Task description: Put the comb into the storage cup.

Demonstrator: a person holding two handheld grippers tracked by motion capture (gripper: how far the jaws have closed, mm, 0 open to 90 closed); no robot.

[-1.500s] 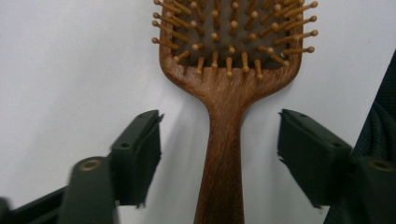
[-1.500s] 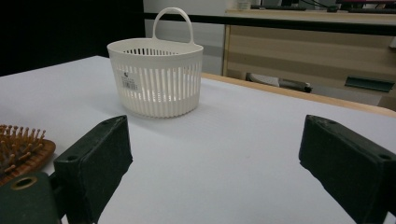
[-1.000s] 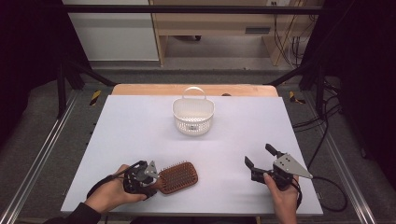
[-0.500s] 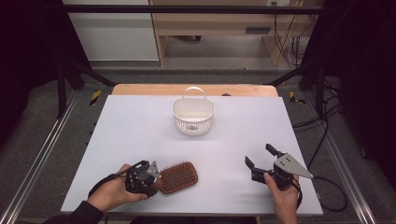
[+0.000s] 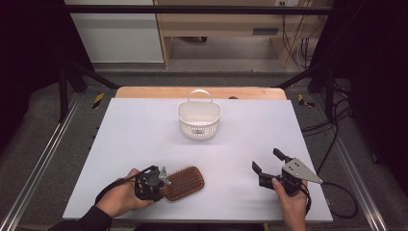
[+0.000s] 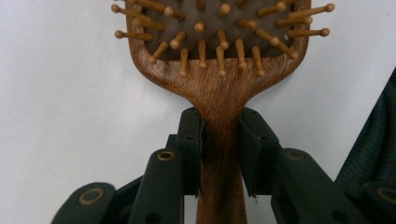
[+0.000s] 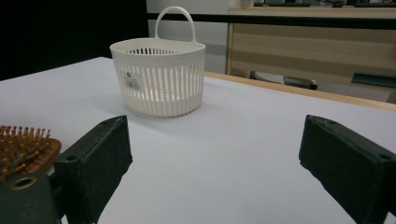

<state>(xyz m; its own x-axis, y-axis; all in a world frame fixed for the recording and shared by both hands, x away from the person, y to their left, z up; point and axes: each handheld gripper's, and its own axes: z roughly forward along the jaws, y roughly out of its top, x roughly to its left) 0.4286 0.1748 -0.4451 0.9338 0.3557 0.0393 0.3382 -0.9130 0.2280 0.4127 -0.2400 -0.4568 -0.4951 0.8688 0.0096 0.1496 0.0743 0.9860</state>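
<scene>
Left tool (image 6: 219,154): jaws have just been closing and now clamp the narrow neck of the wooden hairbrush (image 5: 184,183), handle between the pads. The brush lies bristles up on the white counter (image 5: 120,144), well short of the white basket (image 5: 199,119) and to its left as the high view shows it. Judgement: the grip sits close to the head, so the brush should lift level; raise it straight before carrying it toward the basket, keeping the bristles clear of the rim. Right tool (image 5: 271,166): jaws wide, holding nothing, resting well apart from the basket on its right side; it should stay clear.
</scene>
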